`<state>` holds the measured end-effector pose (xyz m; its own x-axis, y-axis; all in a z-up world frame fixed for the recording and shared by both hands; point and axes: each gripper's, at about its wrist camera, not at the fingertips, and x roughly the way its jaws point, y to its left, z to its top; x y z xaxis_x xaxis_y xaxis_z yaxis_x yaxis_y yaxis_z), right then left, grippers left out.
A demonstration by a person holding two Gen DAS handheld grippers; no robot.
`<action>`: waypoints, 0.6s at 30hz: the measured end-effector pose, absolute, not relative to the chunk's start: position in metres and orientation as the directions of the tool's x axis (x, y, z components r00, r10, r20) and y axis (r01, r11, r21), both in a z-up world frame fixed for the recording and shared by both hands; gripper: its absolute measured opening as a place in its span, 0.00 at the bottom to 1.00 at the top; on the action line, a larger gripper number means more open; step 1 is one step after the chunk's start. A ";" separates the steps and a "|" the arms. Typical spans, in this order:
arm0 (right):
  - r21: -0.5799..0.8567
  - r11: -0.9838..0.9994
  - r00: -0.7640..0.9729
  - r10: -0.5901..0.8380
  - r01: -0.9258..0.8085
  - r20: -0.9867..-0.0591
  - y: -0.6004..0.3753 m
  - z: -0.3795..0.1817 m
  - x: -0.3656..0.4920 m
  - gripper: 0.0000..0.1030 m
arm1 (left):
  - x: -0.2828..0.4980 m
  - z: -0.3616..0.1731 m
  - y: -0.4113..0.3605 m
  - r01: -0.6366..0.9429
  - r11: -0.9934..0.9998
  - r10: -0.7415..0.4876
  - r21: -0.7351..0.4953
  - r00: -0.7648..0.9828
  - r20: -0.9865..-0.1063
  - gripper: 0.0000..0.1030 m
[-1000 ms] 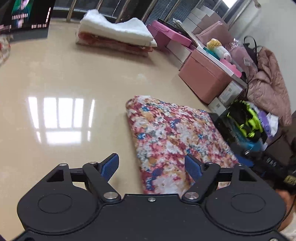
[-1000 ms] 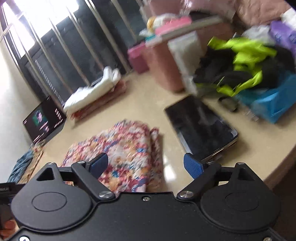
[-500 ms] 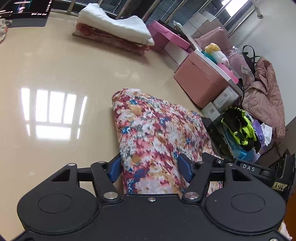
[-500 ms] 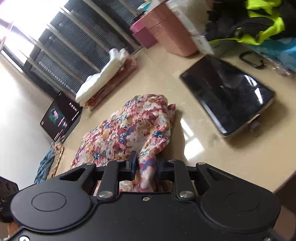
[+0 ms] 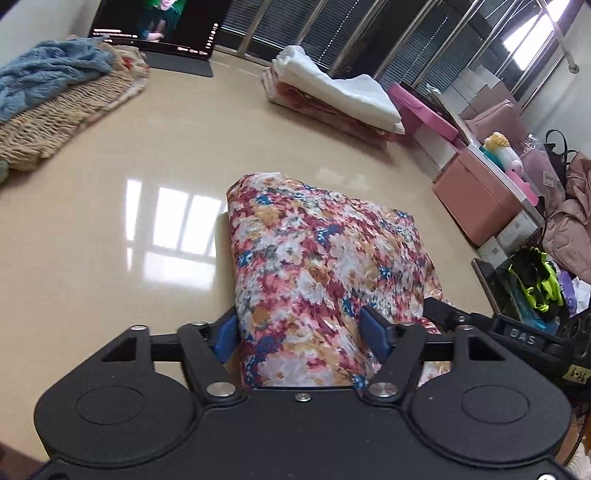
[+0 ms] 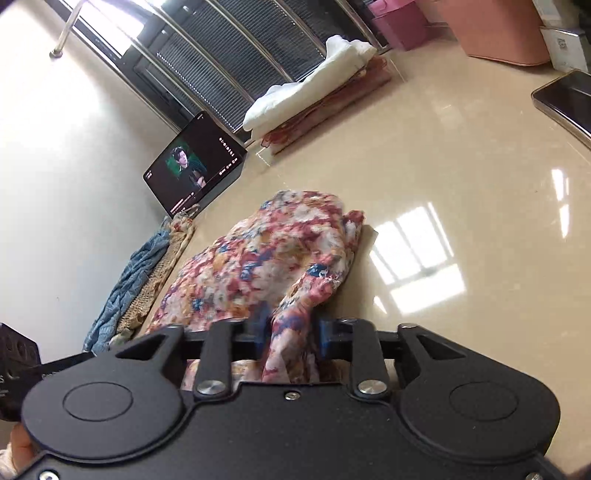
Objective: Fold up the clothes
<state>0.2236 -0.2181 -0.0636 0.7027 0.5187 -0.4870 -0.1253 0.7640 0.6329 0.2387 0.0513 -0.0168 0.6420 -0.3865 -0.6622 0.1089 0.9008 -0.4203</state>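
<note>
A floral garment (image 5: 317, 254) in red, white, blue and orange lies on the glossy beige table (image 5: 110, 229). Its near end is lifted and drapes between the blue pads of my left gripper (image 5: 299, 332), whose jaws stand fairly wide around a thick bunch of it. In the right wrist view the same garment (image 6: 266, 258) rises from the table (image 6: 461, 177) into my right gripper (image 6: 291, 332), which is shut on a narrow fold. The right gripper's body shows at the right edge of the left wrist view (image 5: 517, 336).
A knitted blue and tan pile (image 5: 48, 99) lies far left. A lit tablet (image 5: 162, 33) stands at the back. A white and red folded stack (image 5: 332, 96) lies far centre. Pink boxes (image 5: 480, 192), a dark tablet (image 6: 569, 103) and neon clothing (image 5: 535, 284) are on the right.
Both grippers came down onto the garment's near edge and closed on it, the right one first. The near end has since lifted and both views have swung left.
</note>
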 end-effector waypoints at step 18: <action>0.315 0.933 0.824 0.313 -0.174 -0.473 -0.213 0.017 0.131 1.00 | 0.148 0.035 0.011 0.151 0.985 -0.172 -0.082 0.870 -0.462 1.00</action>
